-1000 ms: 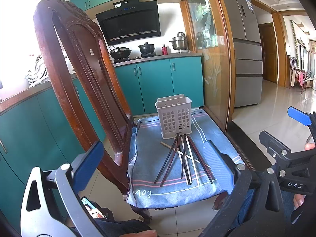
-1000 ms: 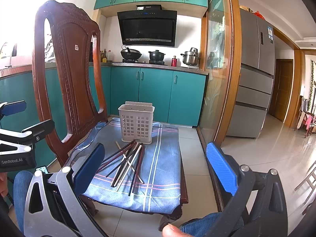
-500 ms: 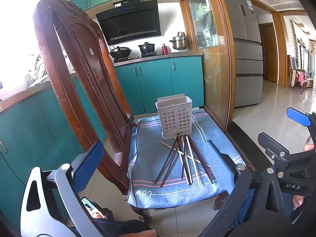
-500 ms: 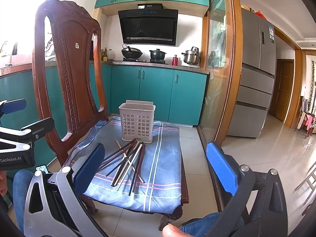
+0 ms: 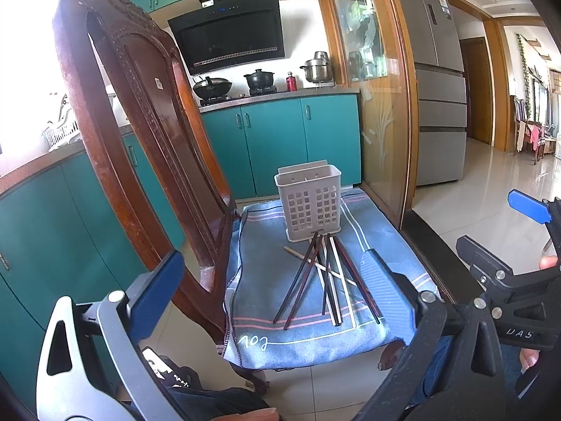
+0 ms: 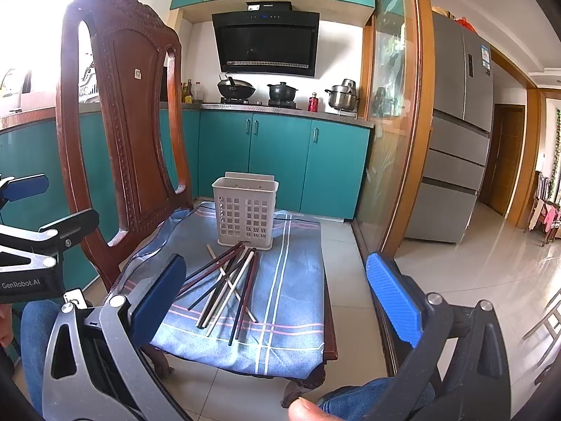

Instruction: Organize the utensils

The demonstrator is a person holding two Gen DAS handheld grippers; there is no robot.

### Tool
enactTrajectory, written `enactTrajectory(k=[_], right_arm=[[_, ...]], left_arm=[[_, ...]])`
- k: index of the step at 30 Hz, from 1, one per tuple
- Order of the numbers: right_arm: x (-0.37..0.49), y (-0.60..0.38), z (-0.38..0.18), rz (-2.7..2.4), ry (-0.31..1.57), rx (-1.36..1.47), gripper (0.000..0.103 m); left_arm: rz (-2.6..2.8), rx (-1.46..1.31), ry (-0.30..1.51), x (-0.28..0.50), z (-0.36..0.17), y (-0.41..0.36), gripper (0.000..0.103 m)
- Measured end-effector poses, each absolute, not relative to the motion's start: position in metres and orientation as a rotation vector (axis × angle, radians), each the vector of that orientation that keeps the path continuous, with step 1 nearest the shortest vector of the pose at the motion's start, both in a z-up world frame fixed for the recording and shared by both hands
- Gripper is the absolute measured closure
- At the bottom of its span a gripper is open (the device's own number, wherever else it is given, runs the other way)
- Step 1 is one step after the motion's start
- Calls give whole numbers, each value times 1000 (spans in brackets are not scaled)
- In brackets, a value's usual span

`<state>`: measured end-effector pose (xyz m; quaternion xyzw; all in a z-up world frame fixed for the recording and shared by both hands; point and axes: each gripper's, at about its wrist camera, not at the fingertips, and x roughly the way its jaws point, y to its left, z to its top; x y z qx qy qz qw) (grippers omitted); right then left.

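Several dark and pale chopsticks [image 5: 326, 280] [image 6: 228, 287] lie fanned on a blue striped cloth [image 5: 266, 329] [image 6: 291, 298] covering a chair seat. Behind them stands a white perforated utensil basket [image 5: 310, 207] [image 6: 245, 215], upright, with nothing showing above its rim. My left gripper [image 5: 277, 287] is open, held in front of the seat, short of the chopsticks. My right gripper [image 6: 277, 298] is open too, nothing between its fingers, also held back from the seat's front edge.
The chair's tall carved wooden back [image 5: 140, 133] [image 6: 122, 122] rises on the left of the seat. Teal cabinets [image 6: 280, 161] and a stove counter stand behind. A glass sliding door [image 6: 392, 122] and tiled floor lie to the right. The person's knees show below.
Almost nothing differs; both grippers hold nearly still and open, with only a slight drift. The chopsticks and basket have not moved.
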<state>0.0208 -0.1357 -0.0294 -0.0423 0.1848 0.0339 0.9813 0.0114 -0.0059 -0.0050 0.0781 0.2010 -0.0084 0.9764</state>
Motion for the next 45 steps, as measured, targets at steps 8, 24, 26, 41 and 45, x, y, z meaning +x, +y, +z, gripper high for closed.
enactTrajectory(k=[8, 24, 26, 41, 45], right_arm=[[31, -137, -37, 47, 394, -116, 3], [224, -185, -130, 164, 892, 145, 48], [272, -174, -137, 206, 949, 167, 62], [364, -158, -172, 263, 1112, 213, 69], [361, -148, -177, 271, 1150, 162, 69]], left_arm=[[-10, 150, 478, 37, -25, -8, 3], [-181, 91, 893, 251, -136, -20, 34], [-217, 112, 929, 282, -146, -23, 46], [-315, -75, 1076, 337, -194, -1, 69], [-253, -51, 1050, 331, -197, 3, 72]])
